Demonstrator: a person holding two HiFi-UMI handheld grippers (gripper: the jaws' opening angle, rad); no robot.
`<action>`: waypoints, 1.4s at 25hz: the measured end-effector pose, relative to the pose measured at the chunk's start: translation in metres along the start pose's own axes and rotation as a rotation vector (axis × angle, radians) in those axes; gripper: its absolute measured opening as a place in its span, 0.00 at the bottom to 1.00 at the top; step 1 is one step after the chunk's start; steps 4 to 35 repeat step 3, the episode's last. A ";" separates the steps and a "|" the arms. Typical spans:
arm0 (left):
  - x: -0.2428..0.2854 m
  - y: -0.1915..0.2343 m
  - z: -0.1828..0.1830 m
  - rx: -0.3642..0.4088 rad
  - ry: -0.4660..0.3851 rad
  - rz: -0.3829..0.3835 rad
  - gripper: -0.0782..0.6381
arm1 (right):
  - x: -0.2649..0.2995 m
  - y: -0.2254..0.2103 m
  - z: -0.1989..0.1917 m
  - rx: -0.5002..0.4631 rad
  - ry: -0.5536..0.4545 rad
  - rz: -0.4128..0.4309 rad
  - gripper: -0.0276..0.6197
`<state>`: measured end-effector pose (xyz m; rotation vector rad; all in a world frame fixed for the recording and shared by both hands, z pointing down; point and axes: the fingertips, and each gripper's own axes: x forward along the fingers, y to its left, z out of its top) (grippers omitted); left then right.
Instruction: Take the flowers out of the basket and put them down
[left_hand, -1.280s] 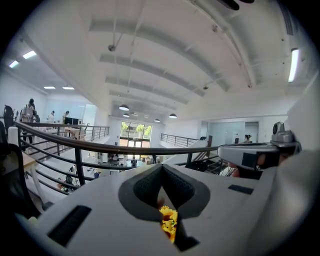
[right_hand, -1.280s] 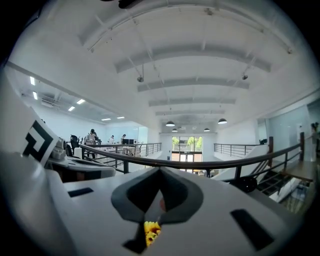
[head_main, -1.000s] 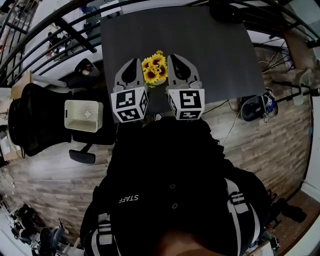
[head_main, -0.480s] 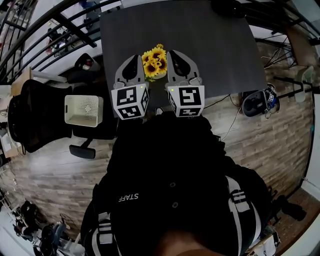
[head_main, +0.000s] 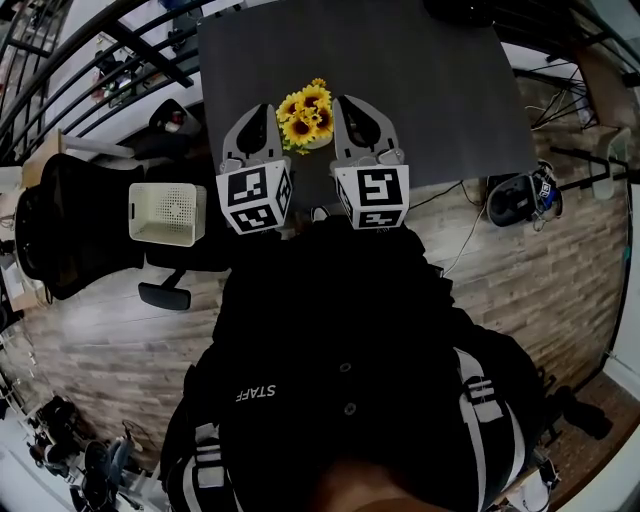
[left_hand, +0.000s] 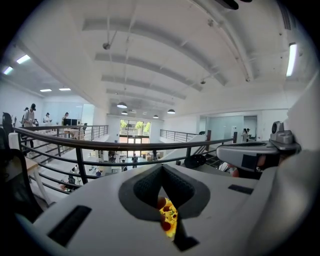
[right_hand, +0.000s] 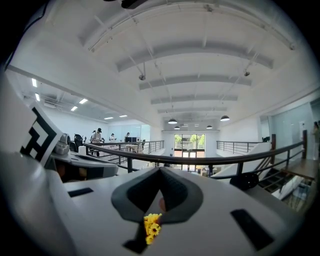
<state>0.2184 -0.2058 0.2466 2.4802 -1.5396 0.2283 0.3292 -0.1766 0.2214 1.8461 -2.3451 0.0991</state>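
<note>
A bunch of yellow sunflowers (head_main: 305, 112) stands on the dark grey table (head_main: 430, 90), near its front edge. A pale container (head_main: 318, 144) barely shows under the blooms. My left gripper (head_main: 267, 111) is just left of the flowers and my right gripper (head_main: 342, 103) just right of them, apart from the blooms. Both point away from me with jaws shut and nothing between them. In the left gripper view the shut gripper (left_hand: 161, 169) leaves a slit showing the sunflowers (left_hand: 168, 220). The right gripper (right_hand: 160, 170) shows the sunflowers (right_hand: 151, 226) the same way.
A white perforated basket (head_main: 166, 213) rests on a black seat left of the table, beside a black office chair (head_main: 60, 225). Dark headgear (head_main: 520, 200) and cables lie on the wooden floor at the right. Railings run behind the table.
The table, flowers and both grippers have slid slightly upward in the head view together. The grippers keep their places on either side of the flowers, jaws still shut.
</note>
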 end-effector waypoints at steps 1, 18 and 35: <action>0.000 0.001 -0.001 -0.001 0.000 0.005 0.11 | -0.001 -0.001 -0.001 0.000 0.002 0.000 0.06; -0.001 0.002 -0.002 -0.003 0.001 0.013 0.11 | -0.002 -0.002 -0.003 0.000 0.006 0.001 0.06; -0.001 0.002 -0.002 -0.003 0.001 0.013 0.11 | -0.002 -0.002 -0.003 0.000 0.006 0.001 0.06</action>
